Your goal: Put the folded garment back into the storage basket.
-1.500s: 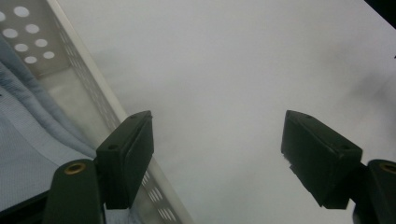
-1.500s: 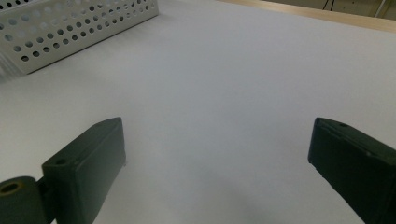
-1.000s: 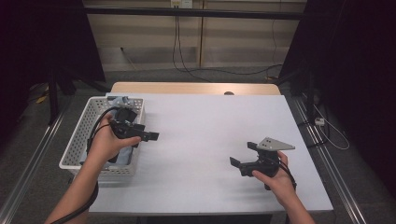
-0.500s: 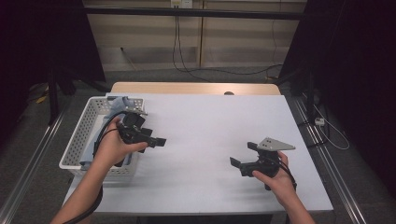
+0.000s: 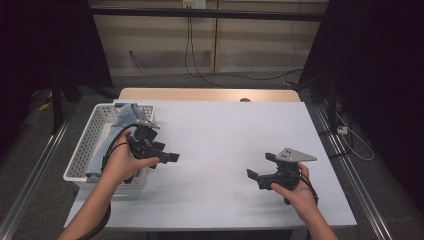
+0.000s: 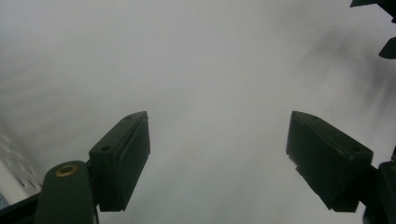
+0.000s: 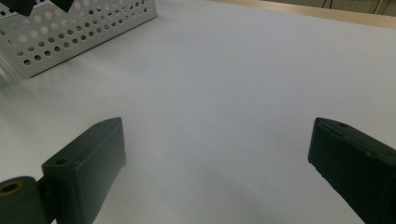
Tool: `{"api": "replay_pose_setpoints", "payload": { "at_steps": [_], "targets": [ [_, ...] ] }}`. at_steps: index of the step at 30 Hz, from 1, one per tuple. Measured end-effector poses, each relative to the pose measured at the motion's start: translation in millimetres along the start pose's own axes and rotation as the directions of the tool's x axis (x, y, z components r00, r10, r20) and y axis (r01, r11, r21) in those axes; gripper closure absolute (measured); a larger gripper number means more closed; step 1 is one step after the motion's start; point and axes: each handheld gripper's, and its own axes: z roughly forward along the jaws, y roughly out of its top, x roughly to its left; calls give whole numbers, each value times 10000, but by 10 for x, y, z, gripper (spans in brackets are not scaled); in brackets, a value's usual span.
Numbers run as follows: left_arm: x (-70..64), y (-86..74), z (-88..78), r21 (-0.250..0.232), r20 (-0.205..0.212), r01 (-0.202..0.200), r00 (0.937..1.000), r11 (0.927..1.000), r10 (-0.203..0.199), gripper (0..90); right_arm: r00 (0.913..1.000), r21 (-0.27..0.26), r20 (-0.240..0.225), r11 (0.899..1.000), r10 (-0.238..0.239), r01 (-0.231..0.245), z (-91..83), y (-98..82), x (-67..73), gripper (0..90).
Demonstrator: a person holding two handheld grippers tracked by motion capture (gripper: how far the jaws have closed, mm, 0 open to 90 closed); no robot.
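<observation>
While the white perforated basket (image 5: 87,145) with the blue-grey cloth (image 5: 112,137) in it sits just behind and left of its jaws, the left gripper (image 5: 167,158) hangs over bare table (image 5: 225,135), jaws wide and empty. Well apart to the right, the right gripper (image 5: 260,167) rests low, jaws wide, nothing between them.

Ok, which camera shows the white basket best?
The high view: the whole white basket sits at the table's left edge, blue cloth inside. The right gripper view catches its perforated side wall; the left gripper view a blurred corner.
</observation>
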Motion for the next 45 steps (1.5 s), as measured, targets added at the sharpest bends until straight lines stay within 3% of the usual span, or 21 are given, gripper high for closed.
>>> {"api": "replay_pose_setpoints", "payload": {
  "at_steps": [27, 45],
  "targets": [
    [-131, -117, 76, 263, 433, -430, 9982, 9987, 419, 196, 9998, 32, 7, 9998, 179, -179, -41, -17, -10, 40],
    [-169, -331, 106, 239, 755, -579, 9956, 9980, 559, 188, 9997, 135, 36, 9996, 247, -247, -142, -54, -28, 40]
  ]
}}
